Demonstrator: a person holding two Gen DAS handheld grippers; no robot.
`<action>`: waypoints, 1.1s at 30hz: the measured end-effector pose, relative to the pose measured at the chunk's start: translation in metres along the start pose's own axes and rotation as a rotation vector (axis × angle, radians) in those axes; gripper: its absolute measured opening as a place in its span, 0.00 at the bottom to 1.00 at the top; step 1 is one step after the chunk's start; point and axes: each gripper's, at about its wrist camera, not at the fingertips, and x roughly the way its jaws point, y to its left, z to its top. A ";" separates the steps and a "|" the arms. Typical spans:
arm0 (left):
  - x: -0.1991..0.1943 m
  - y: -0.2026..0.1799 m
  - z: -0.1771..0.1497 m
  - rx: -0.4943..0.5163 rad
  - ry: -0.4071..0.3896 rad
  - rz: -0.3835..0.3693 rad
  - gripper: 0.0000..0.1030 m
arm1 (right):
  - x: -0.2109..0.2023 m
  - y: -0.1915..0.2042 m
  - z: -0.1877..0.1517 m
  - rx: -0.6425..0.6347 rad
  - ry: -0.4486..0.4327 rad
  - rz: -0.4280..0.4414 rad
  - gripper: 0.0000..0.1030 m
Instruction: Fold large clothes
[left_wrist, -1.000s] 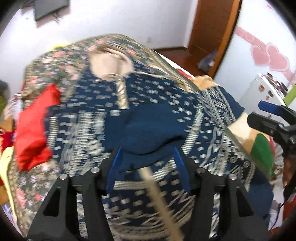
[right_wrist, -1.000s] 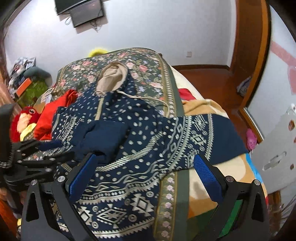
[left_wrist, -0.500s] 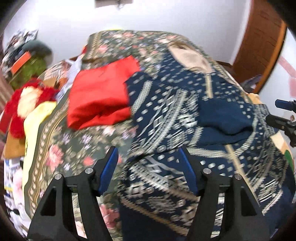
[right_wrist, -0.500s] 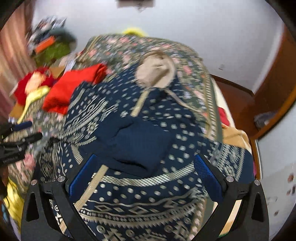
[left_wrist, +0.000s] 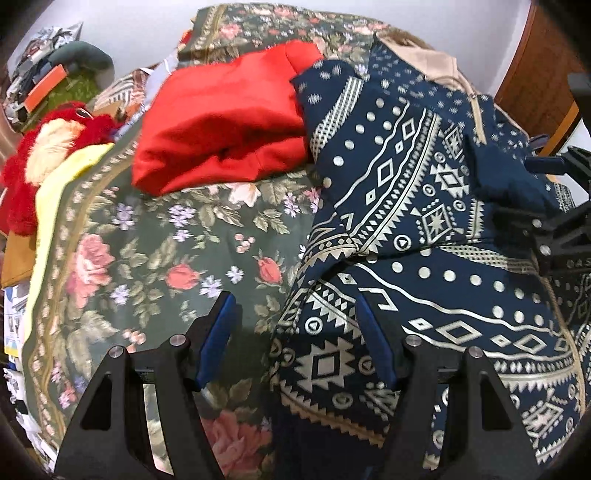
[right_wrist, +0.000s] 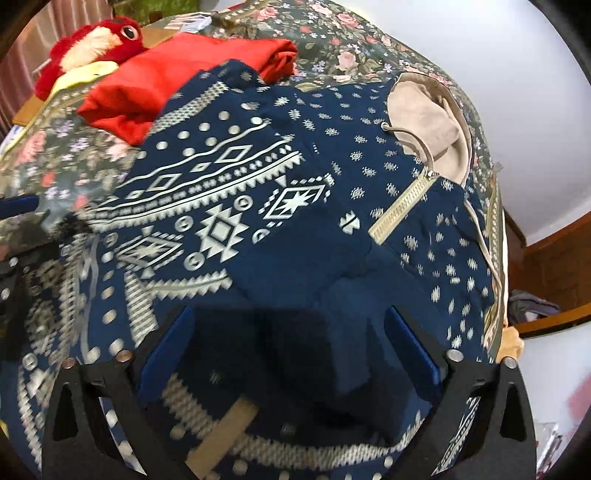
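On the floral bedspread (left_wrist: 155, 258) the hoodie (left_wrist: 424, 206) lies spread beside a red garment (left_wrist: 221, 118), one sleeve seemingly folded in, and both the left gripper (left_wrist: 295, 339) and right gripper (right_wrist: 288, 354) hover wide open and empty, so next likely comes gripping the hem.

Navy-blue knitted hooded jacket (right_wrist: 258, 206): soft matt cloth bearing a pale geometric pattern, with a smooth beige fabric hood lining (right_wrist: 428, 122) and a cream zipper tape (right_wrist: 400, 206). Dark-green floral bedspread (left_wrist: 155, 258): flat woven cloth, matt. Folded red garment (left_wrist: 225, 118): smooth, dull cloth. Red plush toy (right_wrist: 92, 40): fluffy, rough pile with a glossy eye. Left gripper (left_wrist: 295, 339) and right gripper (right_wrist: 288, 354): matt black plastic frames, blue finger pads (left_wrist: 219, 336) of smooth finish, and shiny metal screw heads. Brown door frame (right_wrist: 546, 243): polished wood, slightly glossy.
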 end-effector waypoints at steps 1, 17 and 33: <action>0.006 -0.001 0.002 0.003 0.008 -0.002 0.64 | 0.005 0.001 0.001 -0.004 0.000 -0.023 0.88; 0.044 0.006 0.037 -0.138 0.029 -0.042 0.66 | -0.005 -0.030 0.002 0.133 -0.086 0.073 0.11; 0.026 0.052 0.047 -0.338 -0.031 0.096 0.67 | -0.131 -0.157 -0.077 0.568 -0.399 0.029 0.10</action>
